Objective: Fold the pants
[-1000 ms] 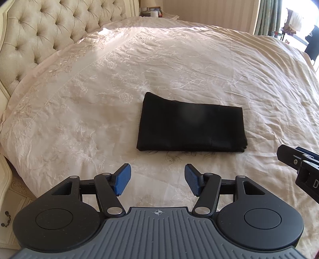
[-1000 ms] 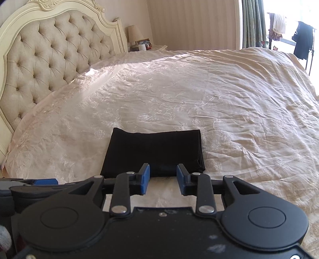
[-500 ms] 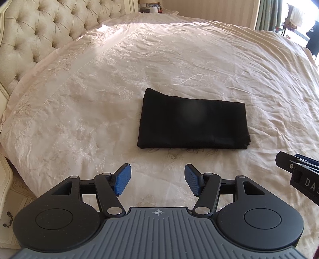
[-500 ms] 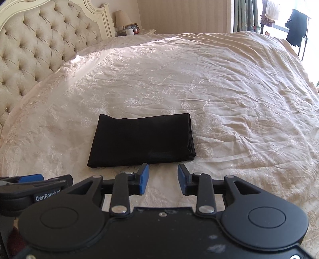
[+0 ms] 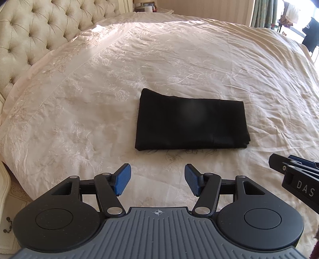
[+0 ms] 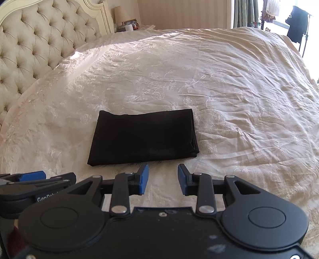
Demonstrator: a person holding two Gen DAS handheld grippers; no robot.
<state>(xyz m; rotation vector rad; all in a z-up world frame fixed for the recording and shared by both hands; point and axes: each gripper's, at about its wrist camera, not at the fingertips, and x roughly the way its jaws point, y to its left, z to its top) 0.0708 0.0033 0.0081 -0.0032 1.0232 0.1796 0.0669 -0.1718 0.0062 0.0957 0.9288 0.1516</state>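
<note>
The black pants (image 5: 191, 121) lie folded into a flat rectangle on the cream bedspread (image 5: 179, 59); they also show in the right wrist view (image 6: 143, 137). My left gripper (image 5: 157, 179) is open and empty, held above the bed short of the pants' near edge. My right gripper (image 6: 163, 178) is open and empty, just short of the pants' near right corner. Each gripper shows at the edge of the other's view: the right one in the left wrist view (image 5: 295, 171), the left one in the right wrist view (image 6: 35, 179).
A tufted cream headboard (image 5: 39, 29) runs along the left. A nightstand with a lamp (image 6: 121, 14) and small items stands at the far corner. Curtains and hanging clothes (image 6: 297, 22) are at the far right. A drawer front (image 5: 6, 223) shows below the bed's left edge.
Both grippers have drawn back and risen from the pants, which look farther off. Both stay open. The pants have not moved.
</note>
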